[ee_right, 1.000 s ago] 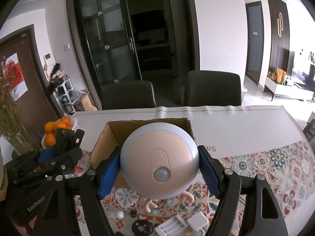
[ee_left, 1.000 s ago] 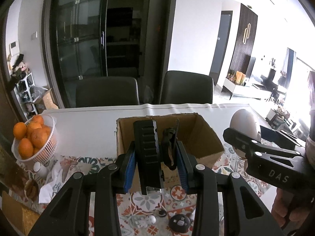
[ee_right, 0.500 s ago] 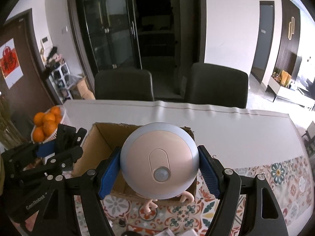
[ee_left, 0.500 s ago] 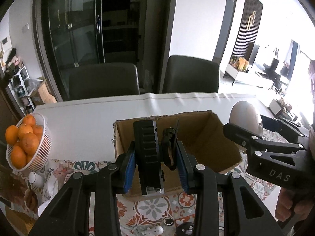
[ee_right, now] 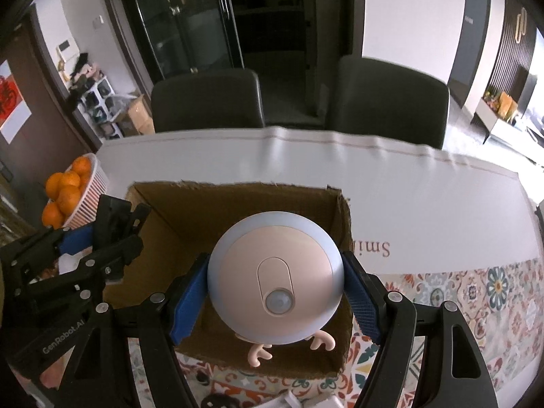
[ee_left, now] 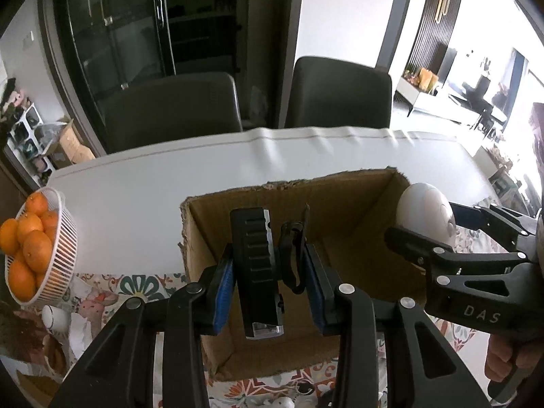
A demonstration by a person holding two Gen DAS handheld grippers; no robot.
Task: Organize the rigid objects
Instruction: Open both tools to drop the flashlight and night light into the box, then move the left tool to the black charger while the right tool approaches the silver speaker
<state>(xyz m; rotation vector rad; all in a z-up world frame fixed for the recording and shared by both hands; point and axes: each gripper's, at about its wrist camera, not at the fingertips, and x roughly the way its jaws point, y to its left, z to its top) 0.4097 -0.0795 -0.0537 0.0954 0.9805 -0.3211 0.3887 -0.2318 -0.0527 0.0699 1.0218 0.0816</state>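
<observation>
An open cardboard box (ee_left: 353,204) stands on the table; it also shows in the right wrist view (ee_right: 176,217). My left gripper (ee_left: 268,272) is shut on a black ribbed clip-like device (ee_left: 255,265) and holds it over the box's left part. My right gripper (ee_right: 273,282) is shut on a round pink-and-blue sensor night light (ee_right: 275,278) with small antlers, held over the box's right part. The light also shows in the left wrist view (ee_left: 421,214), as does the left gripper in the right wrist view (ee_right: 112,234).
A white basket of oranges (ee_left: 30,248) stands at the table's left; it also shows in the right wrist view (ee_right: 68,190). Two dark chairs (ee_left: 336,91) stand behind the white table (ee_left: 136,190). Small items lie on the patterned cloth (ee_right: 476,292) in front of the box.
Both grippers have moved forward and now hold their objects above the open box. The box looks closer and its inside shows more. Neither grip has changed.
</observation>
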